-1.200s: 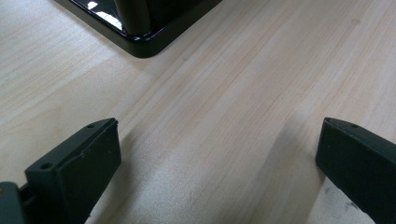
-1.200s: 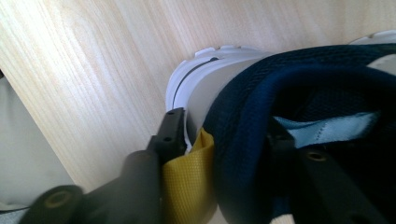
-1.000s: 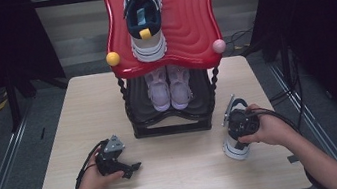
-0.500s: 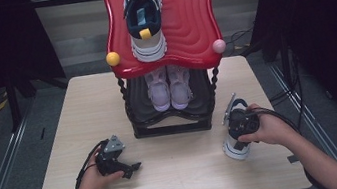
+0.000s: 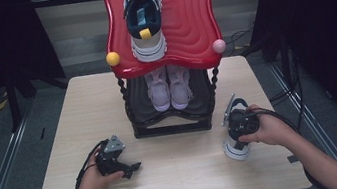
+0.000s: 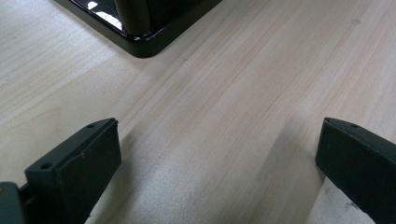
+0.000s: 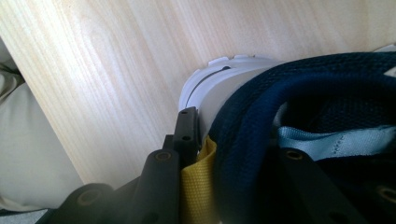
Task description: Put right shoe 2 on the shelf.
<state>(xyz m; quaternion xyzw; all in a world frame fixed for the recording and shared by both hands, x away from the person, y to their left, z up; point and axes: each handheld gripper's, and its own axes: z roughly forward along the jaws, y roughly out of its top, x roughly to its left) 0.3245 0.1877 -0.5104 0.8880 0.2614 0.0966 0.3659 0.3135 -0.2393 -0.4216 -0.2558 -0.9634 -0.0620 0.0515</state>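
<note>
Item 1, right gripper (image 5: 240,129): we are holding it at the table's (image 5: 84,117) right side, near the front, over the heel of a navy-and-white shoe (image 5: 237,146). In the right gripper view its jaws are clamping the shoe's (image 7: 299,102) navy collar: one jaw is pressing outside the heel against the yellow tab (image 7: 198,186), the other is sitting inside the opening.

Item 2, the shoe: we are seeing it stand on the tabletop, just right of the rack's (image 5: 173,124) base, its white heel sole pointing toward the person and its toe toward the rack.

Item 3, left gripper (image 5: 130,170): we are resting it on the table at front left, well apart from the shoe. In the left gripper view its jaws are standing wide apart, grasping nothing, with bare wood (image 6: 224,116) between them and the rack's black base corner (image 6: 140,32) ahead.

Item 4, rack: we are noting a black lower shelf carrying a pale pair (image 5: 169,86) side by side, and a red top shelf (image 5: 190,15) carrying a matching navy shoe (image 5: 144,17).
</note>
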